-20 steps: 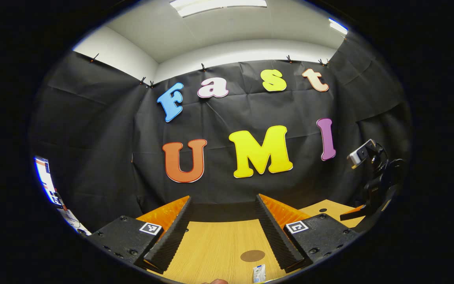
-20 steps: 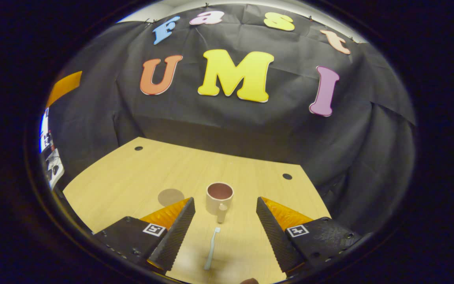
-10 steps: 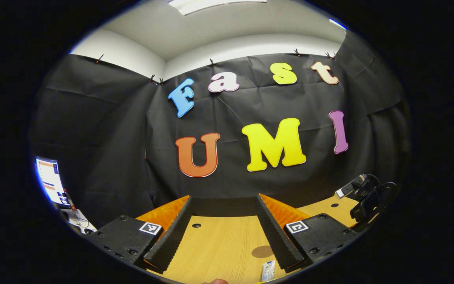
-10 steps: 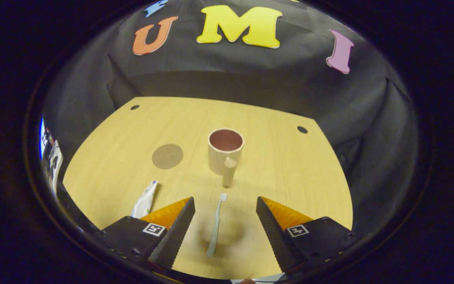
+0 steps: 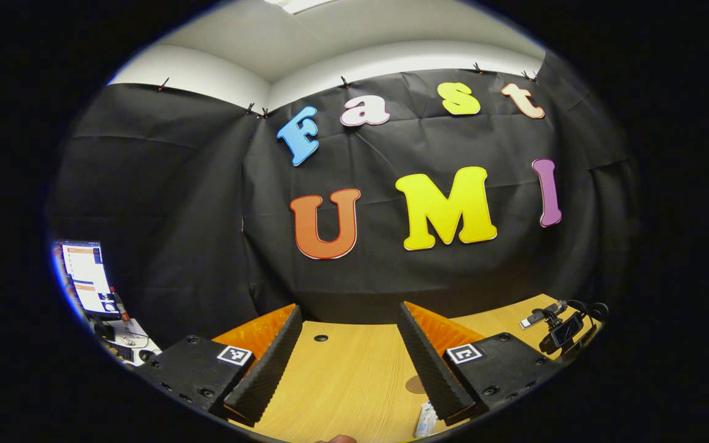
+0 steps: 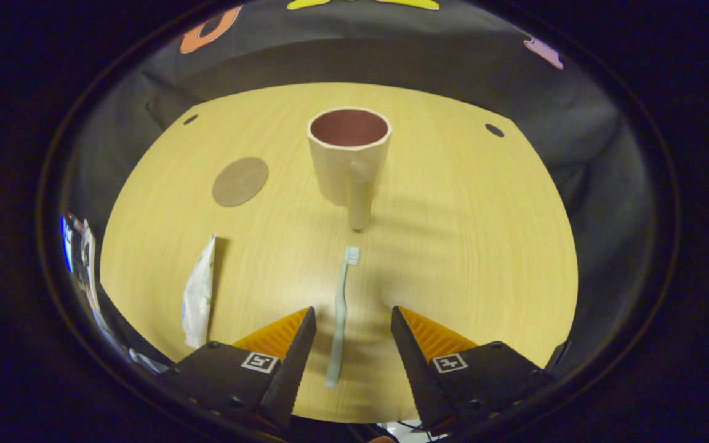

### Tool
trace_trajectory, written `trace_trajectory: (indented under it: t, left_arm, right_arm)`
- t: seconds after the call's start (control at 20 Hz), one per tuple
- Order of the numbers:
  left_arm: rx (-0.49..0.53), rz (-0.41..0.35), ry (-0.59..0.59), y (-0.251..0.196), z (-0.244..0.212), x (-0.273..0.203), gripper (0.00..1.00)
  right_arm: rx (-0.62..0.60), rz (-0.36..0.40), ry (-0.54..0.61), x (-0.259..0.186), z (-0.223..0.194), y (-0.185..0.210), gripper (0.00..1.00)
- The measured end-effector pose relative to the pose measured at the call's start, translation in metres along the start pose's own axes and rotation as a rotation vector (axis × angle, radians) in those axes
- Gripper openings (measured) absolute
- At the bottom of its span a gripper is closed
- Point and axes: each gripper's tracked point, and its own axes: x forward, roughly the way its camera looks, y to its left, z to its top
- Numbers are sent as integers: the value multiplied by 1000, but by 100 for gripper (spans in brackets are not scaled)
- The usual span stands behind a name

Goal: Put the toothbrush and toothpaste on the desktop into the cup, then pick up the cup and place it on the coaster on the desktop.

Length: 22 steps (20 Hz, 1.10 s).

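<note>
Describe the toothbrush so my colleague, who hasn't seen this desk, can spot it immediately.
On the wooden desktop, find the beige cup near the middle, then come straight toward the camera. The toothbrush lies flat there, its handle running between the right gripper's open fingers. It is the thin pale-blue stick with white bristles pointing at the cup, unlike the flat white toothpaste tube off to one side.

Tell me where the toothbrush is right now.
In the right gripper view the toothbrush lies flat on the table, between the open fingers of the right gripper, bristles toward the cup, toothpaste to its left.
</note>
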Motion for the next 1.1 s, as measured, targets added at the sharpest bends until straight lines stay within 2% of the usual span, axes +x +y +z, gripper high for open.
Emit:
trace_trajectory:
  t: [0.15,0.2,0.3,0.4,0.5,0.55,0.6,0.65,0.75,0.95,1.1]
  left_arm:
    - [-1,11,27,-1,-6,-2,98]
    - [-1,14,36,-1,-9,-3,99]
    - [1,23,58,-1,-15,-6,99]
    - [1,35,72,-1,-17,-11,98]
    - [5,48,87,-1,-20,-17,99]
    - [5,55,92,-1,-21,-20,99]
    - [5,61,101,-1,-21,-23,99]
    - [7,67,110,-3,-23,-26,99]
    - [16,82,140,-4,-28,-31,99]
    - [21,89,207,-6,-47,-42,99]
    - [30,46,249,-15,-54,-38,99]
  right_arm:
    - [-6,7,65,13,-9,1,70]
    - [-5,0,82,16,-12,1,72]
    - [-9,7,110,22,-16,3,59]
    - [-8,13,132,28,-19,6,58]
    - [8,30,141,29,-18,13,48]
    - [12,43,150,29,-17,17,39]
    - [25,56,159,29,-18,19,36]
    - [38,64,157,29,-16,20,26]
    - [38,98,147,29,-13,22,12]
    - [71,157,134,27,-11,23,4]
    - [91,169,123,30,-12,26,1]
